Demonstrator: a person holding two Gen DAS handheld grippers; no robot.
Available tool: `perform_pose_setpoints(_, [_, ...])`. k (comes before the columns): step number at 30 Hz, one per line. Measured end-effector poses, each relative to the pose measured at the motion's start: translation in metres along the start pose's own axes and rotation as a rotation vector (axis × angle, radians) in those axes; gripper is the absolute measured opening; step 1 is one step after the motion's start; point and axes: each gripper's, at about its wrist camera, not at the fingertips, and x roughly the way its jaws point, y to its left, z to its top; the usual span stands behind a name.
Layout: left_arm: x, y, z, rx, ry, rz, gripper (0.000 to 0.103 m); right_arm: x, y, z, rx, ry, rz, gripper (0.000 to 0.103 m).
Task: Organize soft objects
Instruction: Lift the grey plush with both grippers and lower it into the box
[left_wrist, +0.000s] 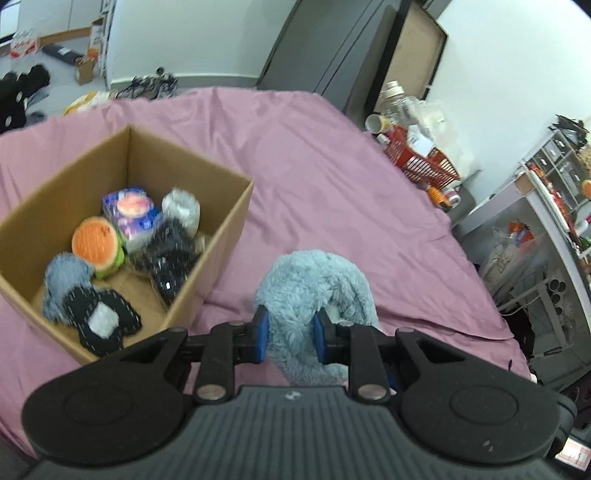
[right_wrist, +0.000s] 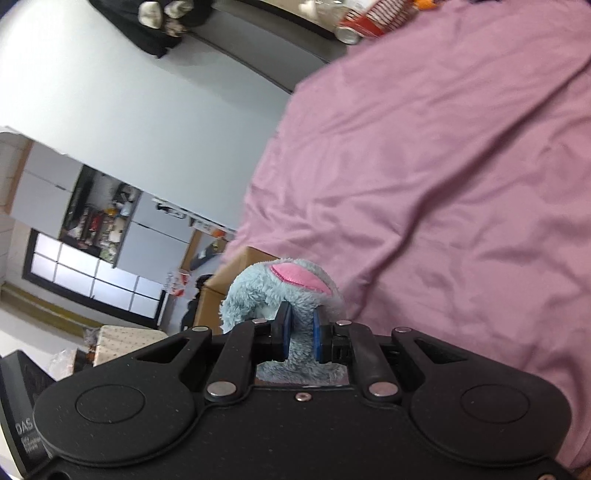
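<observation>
Several soft toys already lie inside the cardboard box (left_wrist: 221, 236). My left gripper (left_wrist: 291, 332) and right gripper (right_wrist: 301, 328) both clamp the blue plush (left_wrist: 317, 284), just right of that box, not yet in.

Your cardboard box (left_wrist: 207, 236) sits on the bed (left_wrist: 332, 177), left of the plush toy (left_wrist: 314, 288) between your left tongs (left_wrist: 290, 332); inside it lie several soft toys (left_wrist: 96, 247). Right of the bed stands a basket (left_wrist: 421, 158); your right tongs (right_wrist: 300, 334) also clamp plush, with the bed to their right.
</observation>
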Motion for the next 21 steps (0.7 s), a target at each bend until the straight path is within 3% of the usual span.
perform_pose_setpoints(9, [-0.036,0.005,0.02,0.048,-0.046,-0.018,0.023,-0.006,0.029,0.0,-0.07,-0.042,0.103,0.012])
perform_pose_setpoints(21, [-0.059,0.039,0.043,0.002,-0.063,-0.053,0.023,0.011,0.062,-0.011,-0.142,-0.054,0.166,0.012])
